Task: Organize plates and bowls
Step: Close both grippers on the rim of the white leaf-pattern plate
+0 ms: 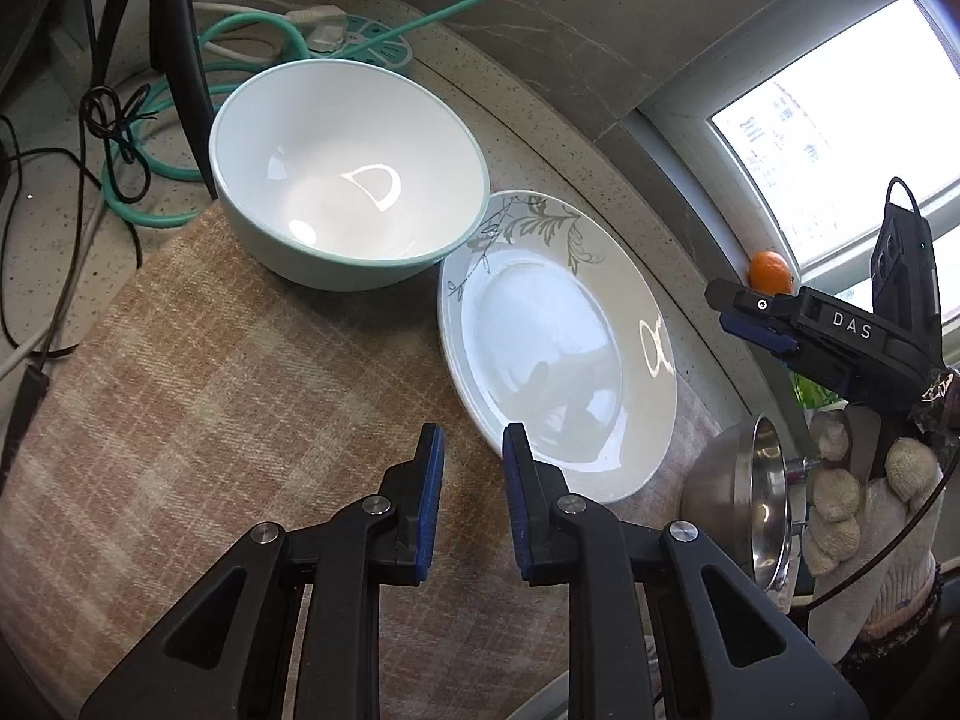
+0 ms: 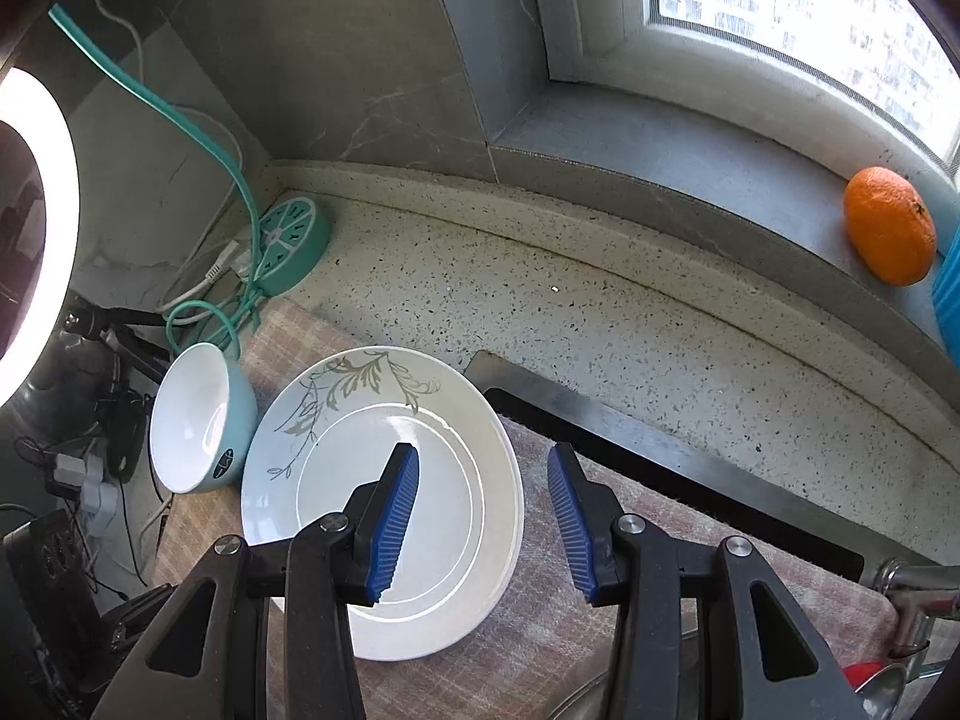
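A teal bowl (image 1: 348, 180) with a white inside stands upright on a checked cloth (image 1: 210, 372). Right beside it lies a white plate (image 1: 558, 348) with a grey leaf pattern, its rim tucked under the bowl's edge. My left gripper (image 1: 474, 450) hovers over the cloth by the plate's near rim, open by a narrow gap with nothing between its pads. In the right wrist view the right gripper (image 2: 483, 456) hangs open above the plate (image 2: 456, 492), straddling its right rim without touching it; the bowl (image 2: 192, 420) is to its left. A gloved hand (image 1: 864, 504) holds the right gripper (image 1: 729, 309).
An orange (image 2: 891, 234) rests on the window sill. A teal power strip (image 2: 288, 240) and tangled cables fill the back left corner, with a ring light (image 2: 36, 228) at far left. A steel bowl (image 1: 738, 504) and a sink edge (image 2: 600, 414) lie to the right, near a tap (image 2: 912, 588).
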Motion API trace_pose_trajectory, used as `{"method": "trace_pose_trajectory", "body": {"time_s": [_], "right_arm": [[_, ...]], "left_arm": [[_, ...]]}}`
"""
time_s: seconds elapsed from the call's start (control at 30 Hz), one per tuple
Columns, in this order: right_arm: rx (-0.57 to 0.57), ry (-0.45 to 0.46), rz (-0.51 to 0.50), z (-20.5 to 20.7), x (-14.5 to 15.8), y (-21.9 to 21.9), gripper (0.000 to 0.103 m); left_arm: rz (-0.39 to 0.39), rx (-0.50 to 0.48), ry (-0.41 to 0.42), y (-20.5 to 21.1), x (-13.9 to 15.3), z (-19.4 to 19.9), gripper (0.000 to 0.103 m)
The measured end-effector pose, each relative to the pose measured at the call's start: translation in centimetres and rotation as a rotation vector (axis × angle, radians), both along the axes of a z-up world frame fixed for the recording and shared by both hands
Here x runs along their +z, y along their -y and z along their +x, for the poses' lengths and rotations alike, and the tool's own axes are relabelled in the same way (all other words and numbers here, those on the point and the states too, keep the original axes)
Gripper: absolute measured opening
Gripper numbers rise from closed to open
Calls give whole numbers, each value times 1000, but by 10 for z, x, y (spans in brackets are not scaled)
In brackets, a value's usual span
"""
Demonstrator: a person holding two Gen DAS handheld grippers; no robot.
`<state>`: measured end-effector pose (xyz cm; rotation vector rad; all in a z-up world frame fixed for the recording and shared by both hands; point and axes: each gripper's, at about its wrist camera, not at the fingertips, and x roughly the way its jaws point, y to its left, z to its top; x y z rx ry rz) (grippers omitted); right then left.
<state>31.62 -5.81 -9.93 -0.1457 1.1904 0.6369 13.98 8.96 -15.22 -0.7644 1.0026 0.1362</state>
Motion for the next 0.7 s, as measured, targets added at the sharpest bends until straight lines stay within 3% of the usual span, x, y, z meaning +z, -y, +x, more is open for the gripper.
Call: {"method": "trace_pose_trajectory", "body": {"time_s": [0.4,0.7], "right_arm": [[-14,-100,8,27,-33,-9,39],[-11,-141,5,33,-46,-18,29]], "left_arm": [[-18,16,-12,2,-12,10,18],[-12,3,-7,5,-11,19,15]]}}
